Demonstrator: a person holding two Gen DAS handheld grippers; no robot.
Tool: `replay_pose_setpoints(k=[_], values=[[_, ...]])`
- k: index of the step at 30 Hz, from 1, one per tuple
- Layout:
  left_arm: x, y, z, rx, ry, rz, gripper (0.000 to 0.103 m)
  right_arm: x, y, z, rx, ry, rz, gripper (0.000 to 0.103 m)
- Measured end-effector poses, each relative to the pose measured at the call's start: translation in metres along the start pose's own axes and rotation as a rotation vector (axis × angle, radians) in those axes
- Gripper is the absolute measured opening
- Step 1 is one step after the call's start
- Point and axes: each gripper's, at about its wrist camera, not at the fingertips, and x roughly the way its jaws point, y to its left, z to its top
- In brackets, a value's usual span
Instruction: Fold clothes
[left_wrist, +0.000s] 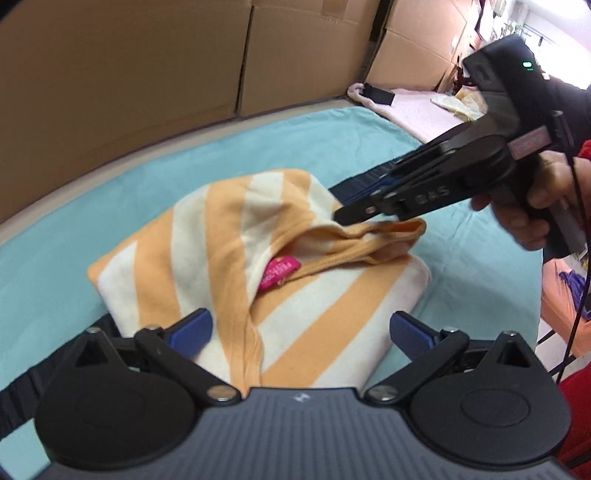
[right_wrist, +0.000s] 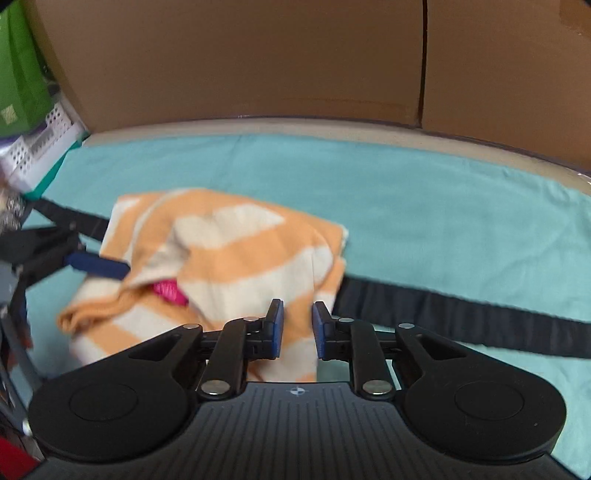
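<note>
An orange and white striped garment (left_wrist: 221, 258) lies folded on the teal cloth (left_wrist: 92, 206), its collar and a pink label (left_wrist: 279, 275) facing up. My left gripper (left_wrist: 301, 330) is open wide, one blue pad on each side of the garment's near edge. The right gripper (left_wrist: 341, 216) comes in from the right with its tips just over the collar. In the right wrist view the right gripper (right_wrist: 298, 328) has its pads a narrow gap apart above the garment (right_wrist: 229, 251), nothing pinched between them. One blue finger of the left gripper (right_wrist: 99, 267) touches the garment's left side.
A black strap (right_wrist: 461, 317) runs across the teal cloth under the garment. Cardboard boxes (left_wrist: 147, 74) wall the back. A pink towel (left_wrist: 413, 110) with small items lies far right. A white basket (right_wrist: 40, 147) and a green box (right_wrist: 18, 74) stand at the left. A hand (left_wrist: 535, 206) holds the right gripper.
</note>
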Motion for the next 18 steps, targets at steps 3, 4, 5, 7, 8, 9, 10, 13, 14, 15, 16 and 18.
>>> replay_pose_setpoints(k=[3,4,5,7,8,9,10,13,14,15,16,18], values=[[-0.002,-0.002,-0.001,-0.017,0.003,-0.018,0.102,-0.028,-0.013,-0.010,0.101,-0.033,0.001,0.025],[-0.002,-0.002,-0.002,-0.022,0.003,-0.021,0.102,-0.035,-0.015,-0.014,0.120,-0.033,-0.002,0.025],[-0.002,-0.003,-0.003,-0.020,0.004,-0.022,0.102,-0.041,-0.017,-0.019,0.137,-0.032,-0.006,0.025],[-0.003,-0.006,-0.004,-0.019,0.005,-0.020,0.102,-0.038,-0.012,-0.023,0.127,-0.018,-0.009,0.025],[-0.004,-0.006,-0.004,-0.025,0.004,-0.021,0.102,-0.036,-0.009,-0.026,0.121,-0.011,-0.010,0.025],[-0.004,-0.006,-0.004,-0.034,0.003,-0.019,0.102,-0.034,-0.007,-0.028,0.116,-0.004,-0.012,0.022],[-0.004,-0.007,-0.005,-0.041,0.004,-0.013,0.102,-0.033,-0.004,-0.031,0.110,0.003,-0.013,0.018],[-0.002,-0.012,-0.007,-0.037,0.007,0.020,0.102,-0.027,0.004,-0.038,0.092,0.024,-0.018,0.017],[-0.002,-0.014,-0.008,-0.028,0.007,0.035,0.102,-0.025,0.006,-0.040,0.086,0.031,-0.019,0.018],[-0.001,-0.017,-0.009,-0.014,0.008,0.051,0.102,-0.023,0.009,-0.042,0.080,0.038,-0.021,0.019],[0.000,-0.020,-0.010,0.003,0.011,0.068,0.102,-0.022,0.011,-0.045,0.075,0.046,-0.022,0.020],[-0.001,-0.024,-0.009,0.015,0.015,0.087,0.102,-0.028,0.009,-0.041,0.085,0.040,-0.024,0.022]])
